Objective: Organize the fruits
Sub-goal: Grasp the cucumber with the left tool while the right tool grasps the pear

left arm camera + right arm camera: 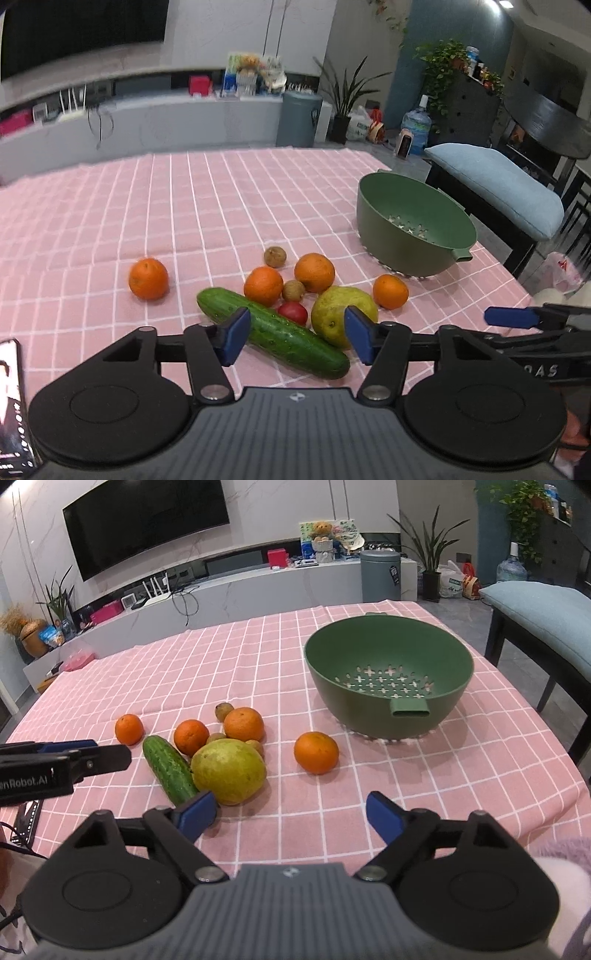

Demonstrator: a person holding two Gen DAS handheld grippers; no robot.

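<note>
A green colander bowl (388, 686) stands empty on the pink checked tablecloth (258, 657); it also shows in the left wrist view (410, 229). Near it lie several oranges (316, 752), a yellow-green pear (229, 771), a cucumber (168, 768), small brown fruits (274, 257) and a red tomato (293, 313). My left gripper (297, 334) is open and empty, just above the cucumber (273, 332) and pear (332, 314). My right gripper (291, 818) is open and empty, nearer than the pear and a lone orange.
A phone (13, 406) lies at the table's near left edge. A bench with a blue cushion (543, 613) stands right of the table. A TV (147, 520), a low shelf and plants are beyond the far edge.
</note>
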